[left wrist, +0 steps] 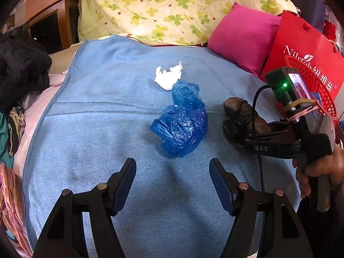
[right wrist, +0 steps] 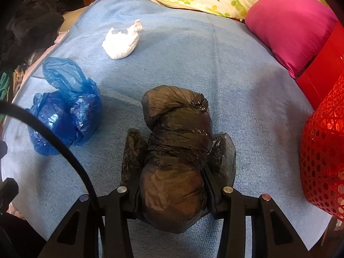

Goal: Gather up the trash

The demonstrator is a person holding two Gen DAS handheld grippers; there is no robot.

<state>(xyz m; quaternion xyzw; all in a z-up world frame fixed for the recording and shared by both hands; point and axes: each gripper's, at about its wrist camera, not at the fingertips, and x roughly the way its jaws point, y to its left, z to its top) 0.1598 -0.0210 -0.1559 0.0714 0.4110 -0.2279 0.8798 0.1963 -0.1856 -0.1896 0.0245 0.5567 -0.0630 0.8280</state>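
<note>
We hold the black bag [right wrist: 174,159] clamped between the jaws of our right gripper [right wrist: 172,169], lifted just over the blue blanket [right wrist: 247,111] on the bed, with the red basket [right wrist: 322,154] near on its right. The plastic is thin and slack, so it could slide out of the squeeze on the way to the basket, or a loose fold could catch on the basket's mesh rim and spill over the side. Our left gripper [left wrist: 172,185] hangs with its jaws apart and nothing between them, above the crumpled blue bag [left wrist: 180,124]; a careless swing could knock that bag off the blanket. The black bag looks glossy, wrinkled and puffed into lumps. A white tissue wad [left wrist: 168,77] lies just beyond the blue bag.
</note>
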